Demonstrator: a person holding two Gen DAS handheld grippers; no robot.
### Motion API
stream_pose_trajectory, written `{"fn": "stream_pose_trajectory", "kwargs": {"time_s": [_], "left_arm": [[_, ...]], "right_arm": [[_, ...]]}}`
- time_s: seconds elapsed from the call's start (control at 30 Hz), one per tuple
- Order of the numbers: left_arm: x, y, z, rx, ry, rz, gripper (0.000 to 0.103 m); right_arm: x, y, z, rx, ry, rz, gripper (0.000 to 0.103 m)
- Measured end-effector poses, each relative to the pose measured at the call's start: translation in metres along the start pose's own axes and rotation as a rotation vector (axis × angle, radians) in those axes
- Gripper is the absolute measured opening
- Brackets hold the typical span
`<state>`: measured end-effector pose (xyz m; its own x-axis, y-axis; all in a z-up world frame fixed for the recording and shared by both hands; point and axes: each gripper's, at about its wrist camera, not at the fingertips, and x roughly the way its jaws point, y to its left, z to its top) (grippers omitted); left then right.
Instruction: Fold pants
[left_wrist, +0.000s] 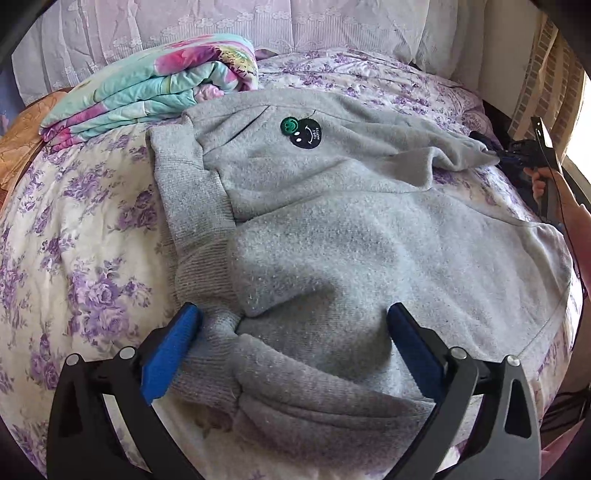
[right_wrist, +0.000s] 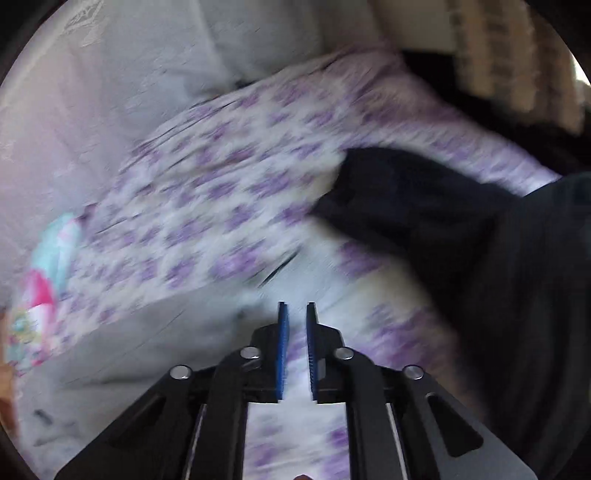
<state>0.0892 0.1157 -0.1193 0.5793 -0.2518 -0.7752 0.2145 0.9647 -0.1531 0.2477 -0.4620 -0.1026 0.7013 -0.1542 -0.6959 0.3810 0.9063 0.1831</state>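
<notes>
Left wrist: grey pants (left_wrist: 332, 221) bunch between wide-spread jaws, untouched.

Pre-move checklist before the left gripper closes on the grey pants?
1. Left gripper open wide: ok.
2. Grey pants cuff fabric between its fingers: ok.
3. Right gripper shut, nothing visible between its pads: ok.
4. Pants lying flat on floral bedsheet: not ok, far leg is bunched.
5. Folded quilt clear of pants: cannot tell, edges meet.
6. Right wrist view sharp: not ok, blurred.
</notes>
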Motion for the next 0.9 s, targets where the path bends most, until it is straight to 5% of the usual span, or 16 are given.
{"fn": "stream_pose_trajectory", "kwargs": {"time_s": [0.07,0.13,0.17,0.2,0.23,0.27,0.4,0.47,0.5,0.53,0.6,0.8,0.9], "left_arm": [[0.000,0.001,0.000,0.000,-0.002,-0.001,0.099],[0.000,0.000,0.000,0.001,-0.003,0.001,0.099],[0.000,0.000,0.000,0.002,-0.003,0.002,0.099],[0.000,0.000,0.000,0.003,-0.002,0.003,0.099],[0.001,0.000,0.000,0.006,-0.001,0.008,0.099],[0.001,-0.001,0.000,0.009,-0.001,0.013,0.099],[0.000,-0.001,0.000,0.012,-0.003,0.017,0.099],[0.000,-0.001,0.000,0.011,-0.003,0.014,0.099],[0.000,-0.001,0.000,0.011,-0.003,0.013,0.099],[0.000,-0.001,0.000,0.011,-0.004,0.013,0.099],[0.000,-0.001,0.000,0.011,-0.004,0.013,0.099],[0.000,-0.002,-0.001,0.011,-0.004,0.014,0.099],[0.000,-0.002,-0.001,0.011,-0.005,0.013,0.099]], "right_arm": [[0.014,-0.018,-0.004,-0.019,0.058,-0.034,0.004],[0.011,-0.020,-0.013,-0.002,0.103,0.075,0.013],[0.001,-0.014,-0.020,0.011,0.106,0.152,0.026],[-0.008,-0.007,-0.026,0.028,0.119,0.232,0.065],[-0.016,0.000,-0.032,0.049,0.127,0.283,0.087],[-0.020,0.004,-0.036,0.066,0.126,0.288,0.088],[0.011,0.010,-0.038,0.168,0.249,0.361,0.087],[0.032,0.015,-0.039,0.184,0.302,0.378,0.060],[0.040,0.022,-0.041,0.157,0.325,0.375,0.034],[0.048,0.031,-0.038,0.109,0.331,0.355,0.021],[0.030,0.040,-0.040,0.036,0.294,0.317,0.009],[-0.020,0.064,-0.008,-0.190,0.024,0.127,0.008],[0.002,0.059,-0.007,-0.190,0.073,0.111,0.010]]}}
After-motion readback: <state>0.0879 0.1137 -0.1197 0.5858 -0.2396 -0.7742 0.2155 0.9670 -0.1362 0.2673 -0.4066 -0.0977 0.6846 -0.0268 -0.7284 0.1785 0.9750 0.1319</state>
